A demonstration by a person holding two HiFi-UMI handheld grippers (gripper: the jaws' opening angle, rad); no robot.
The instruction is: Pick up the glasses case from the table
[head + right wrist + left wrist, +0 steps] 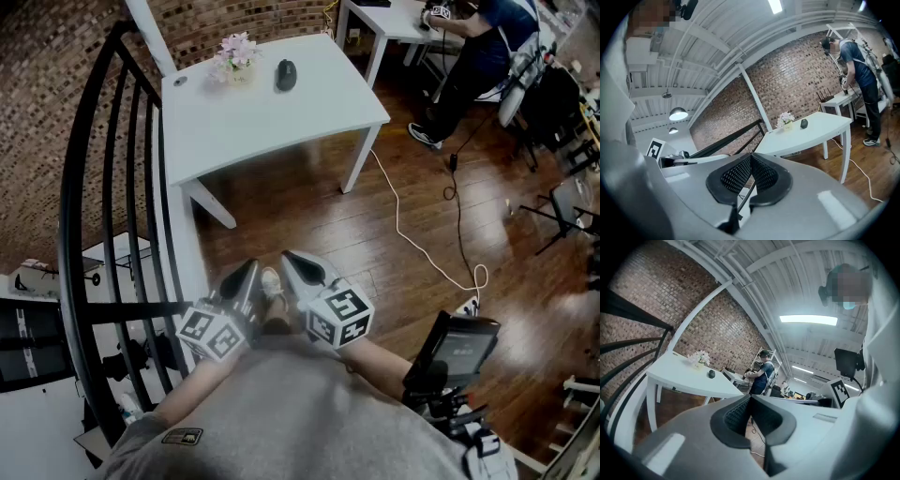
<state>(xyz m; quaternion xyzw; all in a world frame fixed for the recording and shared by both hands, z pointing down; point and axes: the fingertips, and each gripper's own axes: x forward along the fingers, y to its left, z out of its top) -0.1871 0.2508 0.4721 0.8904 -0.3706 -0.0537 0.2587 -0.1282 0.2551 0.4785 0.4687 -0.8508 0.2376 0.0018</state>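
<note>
Case: a small, dark, rounded thing lying on the white worktop, toward its far edge. It sits just right of a little pot of pale flowers in the head view, near them but not touching. A small grey disc lies farther left, by the worktop's corner. Nothing rests on or against the case.

Both claws are held low and close to the person's body, well apart from the worktop, with bare wood floor between. The left claw is clenched, its ribbed pads meeting at the tip with nothing between them. The right claw is clenched too, pad against pad, empty. The two sit side by side, tips nearly touching.

From each claw's own view the case shows far off as a dark lump beside the flowers.

A black curved railing runs along the left. A white cable trails over the floor from under the worktop's right end. A person in a dark top is at the far right.
</note>
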